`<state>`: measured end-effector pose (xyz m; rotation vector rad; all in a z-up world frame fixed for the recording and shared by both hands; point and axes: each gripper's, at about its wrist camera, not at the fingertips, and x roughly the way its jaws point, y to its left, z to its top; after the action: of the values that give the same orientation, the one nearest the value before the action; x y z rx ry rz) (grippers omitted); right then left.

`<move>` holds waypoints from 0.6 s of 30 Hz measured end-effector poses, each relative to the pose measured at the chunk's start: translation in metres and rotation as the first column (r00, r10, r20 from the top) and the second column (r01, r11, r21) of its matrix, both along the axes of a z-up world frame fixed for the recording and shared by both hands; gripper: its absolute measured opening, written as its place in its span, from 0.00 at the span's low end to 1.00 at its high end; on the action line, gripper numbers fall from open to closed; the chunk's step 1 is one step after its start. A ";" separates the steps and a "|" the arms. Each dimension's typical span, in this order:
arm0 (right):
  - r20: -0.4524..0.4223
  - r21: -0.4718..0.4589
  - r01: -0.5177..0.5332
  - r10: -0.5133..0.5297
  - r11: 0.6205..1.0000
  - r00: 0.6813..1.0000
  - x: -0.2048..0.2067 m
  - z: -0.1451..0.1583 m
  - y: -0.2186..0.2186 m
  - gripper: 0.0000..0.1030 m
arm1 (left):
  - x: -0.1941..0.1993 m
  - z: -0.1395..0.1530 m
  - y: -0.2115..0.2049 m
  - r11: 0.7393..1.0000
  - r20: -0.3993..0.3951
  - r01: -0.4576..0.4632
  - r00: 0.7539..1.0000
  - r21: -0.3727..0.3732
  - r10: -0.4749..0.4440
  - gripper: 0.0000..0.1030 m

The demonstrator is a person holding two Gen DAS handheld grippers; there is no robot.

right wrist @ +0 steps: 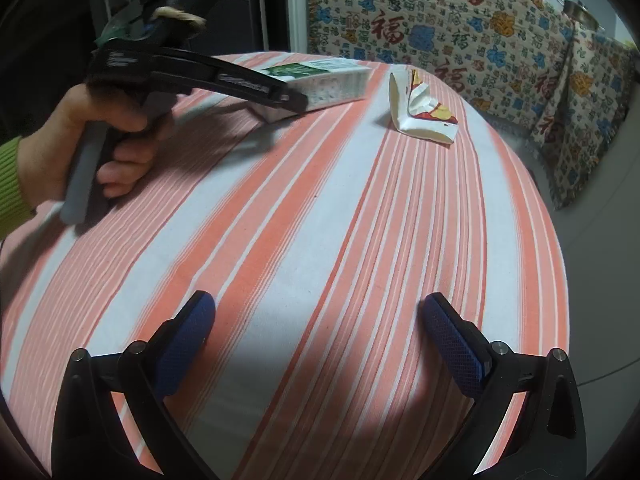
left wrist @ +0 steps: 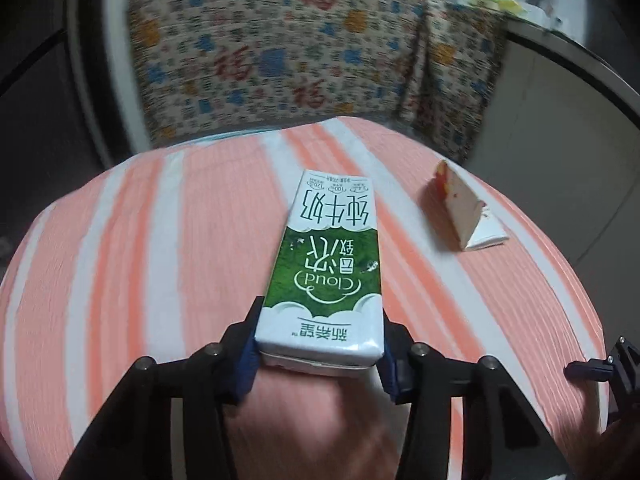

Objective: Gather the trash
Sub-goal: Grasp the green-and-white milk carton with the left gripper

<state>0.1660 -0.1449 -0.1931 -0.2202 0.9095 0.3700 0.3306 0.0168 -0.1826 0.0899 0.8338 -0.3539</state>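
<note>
You had the green-and-white milk carton [left wrist: 320, 264] clamped at its near end between the blue pads [left wrist: 246, 360] of your left gripper [left wrist: 318, 356], one pad pressed against each long side. The carton lay lengthwise away from you over the orange-and-white striped tablecloth [left wrist: 160, 240], with its printed face up and the lettering upside down from your side. From the right wrist view the same carton [right wrist: 320, 80] sat at the far left of the table with the left gripper's black finger [right wrist: 248, 84] along its side, and whether its far end touched the cloth or hung just above it could not be told.

To the right of the carton and a little farther away, a crumpled white wrapper with red and yellow print [left wrist: 464, 210] lay on the cloth, apart from the carton. In the right wrist view that wrapper [right wrist: 420, 108] sat just right of the carton's far end.

Your right gripper [right wrist: 320, 340] hovered low over the near part of the table with its blue pads [right wrist: 184, 344] spread wide and nothing between them. Your left hand [right wrist: 100, 136], in a green sleeve, was wrapped around the left gripper's handle.

Beyond the table, a patterned fabric with red characters and blue and yellow motifs [left wrist: 280, 52] draped over the furniture behind.
</note>
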 end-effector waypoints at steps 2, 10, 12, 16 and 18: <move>0.000 0.000 0.000 0.000 1.000 1.000 0.000 0.000 0.000 1.00 | -0.021 0.003 0.022 0.998 0.004 -0.065 0.998 0.010 0.065 0.47; 0.001 -0.001 0.000 0.000 1.000 1.000 0.000 0.000 0.000 1.00 | -0.106 0.012 0.083 0.986 0.045 -0.140 0.990 0.090 0.137 0.48; 0.001 -0.001 0.000 0.000 1.000 1.000 0.000 0.000 0.000 1.00 | -0.111 0.008 0.087 0.987 0.018 -0.137 0.991 0.083 0.136 0.55; 0.001 -0.001 -0.002 0.002 1.000 1.000 0.000 0.000 -0.001 1.00 | -0.110 -0.005 0.083 0.987 -0.029 -0.135 0.990 0.085 0.138 0.71; 0.002 -0.001 -0.002 0.002 1.000 1.000 0.000 0.000 -0.001 1.00 | -0.109 -0.010 0.078 0.987 -0.021 -0.130 0.991 0.093 0.133 0.76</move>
<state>0.1656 -0.1455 -0.1930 -0.2220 0.9080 0.3712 0.2217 0.0946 -0.1923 0.1151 0.8786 -0.1931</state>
